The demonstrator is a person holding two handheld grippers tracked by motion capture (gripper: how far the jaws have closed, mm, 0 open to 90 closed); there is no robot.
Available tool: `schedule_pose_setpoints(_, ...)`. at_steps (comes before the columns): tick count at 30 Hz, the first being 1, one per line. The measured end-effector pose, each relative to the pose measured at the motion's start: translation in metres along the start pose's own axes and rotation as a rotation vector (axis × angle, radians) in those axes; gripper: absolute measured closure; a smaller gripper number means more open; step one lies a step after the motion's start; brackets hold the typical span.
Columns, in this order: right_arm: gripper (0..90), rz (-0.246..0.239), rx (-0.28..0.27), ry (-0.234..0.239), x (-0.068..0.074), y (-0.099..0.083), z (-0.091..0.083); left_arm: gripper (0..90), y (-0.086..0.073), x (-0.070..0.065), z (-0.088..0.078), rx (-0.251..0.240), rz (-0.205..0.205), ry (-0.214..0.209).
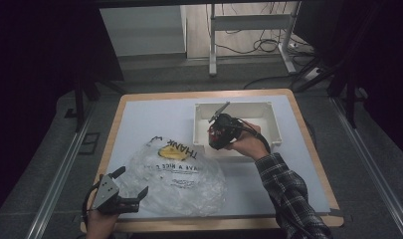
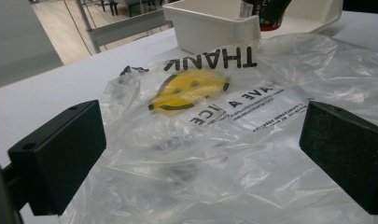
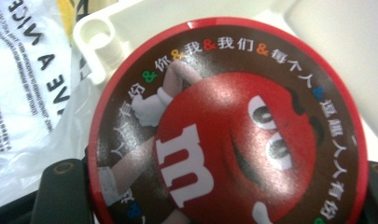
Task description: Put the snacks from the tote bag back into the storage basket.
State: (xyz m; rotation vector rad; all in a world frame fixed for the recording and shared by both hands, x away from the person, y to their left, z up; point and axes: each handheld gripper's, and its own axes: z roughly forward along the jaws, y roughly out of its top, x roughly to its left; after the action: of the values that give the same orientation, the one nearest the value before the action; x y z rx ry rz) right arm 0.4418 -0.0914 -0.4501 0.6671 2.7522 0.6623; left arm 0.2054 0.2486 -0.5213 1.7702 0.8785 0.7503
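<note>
At the near edge of the surface [image 1: 139, 107] the left gripper [image 1: 123, 191] rests with its fingers [image 2: 60, 154] spread apart, empty, at the edge of the crumpled clear plastic bag [image 1: 176, 177] with its yellow smiley print; farther off, the right gripper [image 1: 215, 135] has its fingers clamped on a round red-rimmed M&M's tin [image 3: 226, 123], held over the near left corner of the white bin [image 1: 268, 127], just beyond the bag.

A crumpled clear plastic bag [image 2: 214, 140] is seen spread on the desk [image 2: 60, 93] between the open gripper [image 2: 200, 154] jaws, just before a white bin [image 2: 214, 23].
</note>
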Motion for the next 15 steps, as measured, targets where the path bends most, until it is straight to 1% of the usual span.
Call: schedule_pose_setpoints(15,25.7,-0.004,0.007,-0.004,-0.007,0.009,0.014,0.3,0.0,0.0,0.0,-0.003,0.001,0.001)
